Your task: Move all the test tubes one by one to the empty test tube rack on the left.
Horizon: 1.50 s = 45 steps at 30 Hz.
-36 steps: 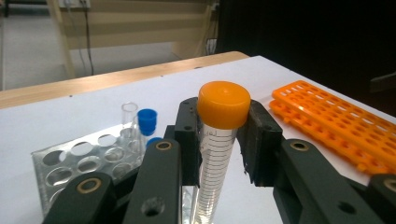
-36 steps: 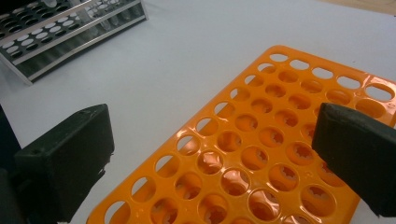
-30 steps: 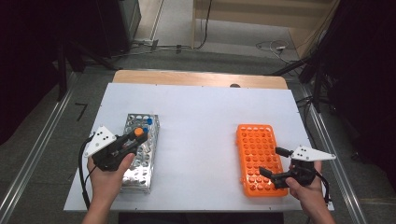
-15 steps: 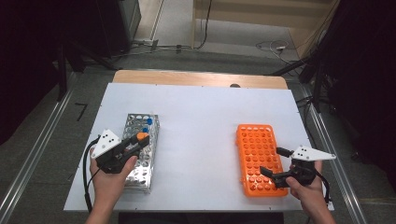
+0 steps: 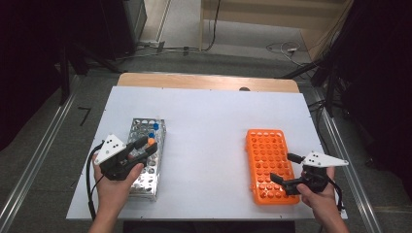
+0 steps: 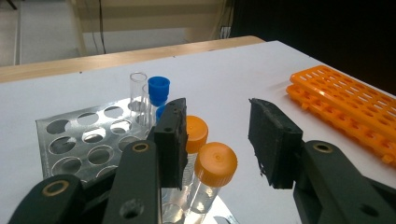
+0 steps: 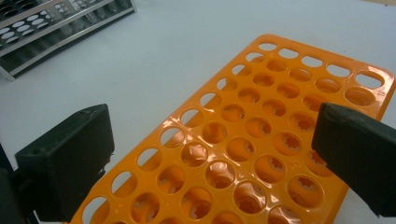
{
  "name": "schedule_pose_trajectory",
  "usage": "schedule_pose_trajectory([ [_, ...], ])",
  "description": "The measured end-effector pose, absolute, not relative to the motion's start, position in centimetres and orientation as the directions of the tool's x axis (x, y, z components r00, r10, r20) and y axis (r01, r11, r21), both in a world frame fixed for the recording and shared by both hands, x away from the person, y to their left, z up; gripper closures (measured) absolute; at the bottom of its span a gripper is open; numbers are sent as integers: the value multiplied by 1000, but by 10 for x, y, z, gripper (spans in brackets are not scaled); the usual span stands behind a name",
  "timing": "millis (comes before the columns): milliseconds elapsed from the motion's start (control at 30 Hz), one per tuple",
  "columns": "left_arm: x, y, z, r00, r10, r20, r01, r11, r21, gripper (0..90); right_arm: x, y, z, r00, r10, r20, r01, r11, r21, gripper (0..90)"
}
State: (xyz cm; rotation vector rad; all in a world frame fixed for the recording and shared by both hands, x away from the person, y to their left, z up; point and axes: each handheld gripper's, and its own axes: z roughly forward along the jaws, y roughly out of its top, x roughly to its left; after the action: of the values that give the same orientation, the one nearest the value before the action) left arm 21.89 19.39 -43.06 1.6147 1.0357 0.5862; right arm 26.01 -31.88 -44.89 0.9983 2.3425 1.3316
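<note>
Your left jaws (image 6: 217, 144) have just been opening and stand released; the nearer orange-capped tube (image 6: 212, 170) sits between them, ungripped, in the metal rack (image 6: 70, 140). It's light, slick and breakable: take it just under the cap. I count two orange-capped tubes, two blue-capped, one uncapped. Your right jaws (image 7: 210, 158) gape over the one orange rack (image 7: 243, 140).

No text, label, brand, number or sign could be read anywhere on the racks, tubes or desk.
</note>
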Motion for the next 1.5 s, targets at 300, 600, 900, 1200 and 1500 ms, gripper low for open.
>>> schedule_pose_trajectory([
  [300, 218, 192, -428, 535, 835, -130, 307, -49, 950, 507, 259, -318, -448, -730, 677, 97, 426, 340, 838, 0],
  [600, 217, 188, -424, 586, 802, -120, 287, -67, 956, 249, 259, -318, -448, -733, 673, 95, 420, 338, 842, 0],
  [900, 215, 185, -422, 595, 794, -124, 280, -60, 958, 23, 259, -317, -447, -732, 674, 99, 419, 332, 845, 0],
  [1200, 211, 188, -421, 615, 778, -127, 271, -58, 961, 0, 259, -316, -448, -737, 669, 100, 416, 332, 847, 0],
  [1500, 202, 202, -424, 601, 789, -129, 268, -47, 962, 0, 259, -319, -448, -734, 671, 102, 408, 317, 856, 0],
])
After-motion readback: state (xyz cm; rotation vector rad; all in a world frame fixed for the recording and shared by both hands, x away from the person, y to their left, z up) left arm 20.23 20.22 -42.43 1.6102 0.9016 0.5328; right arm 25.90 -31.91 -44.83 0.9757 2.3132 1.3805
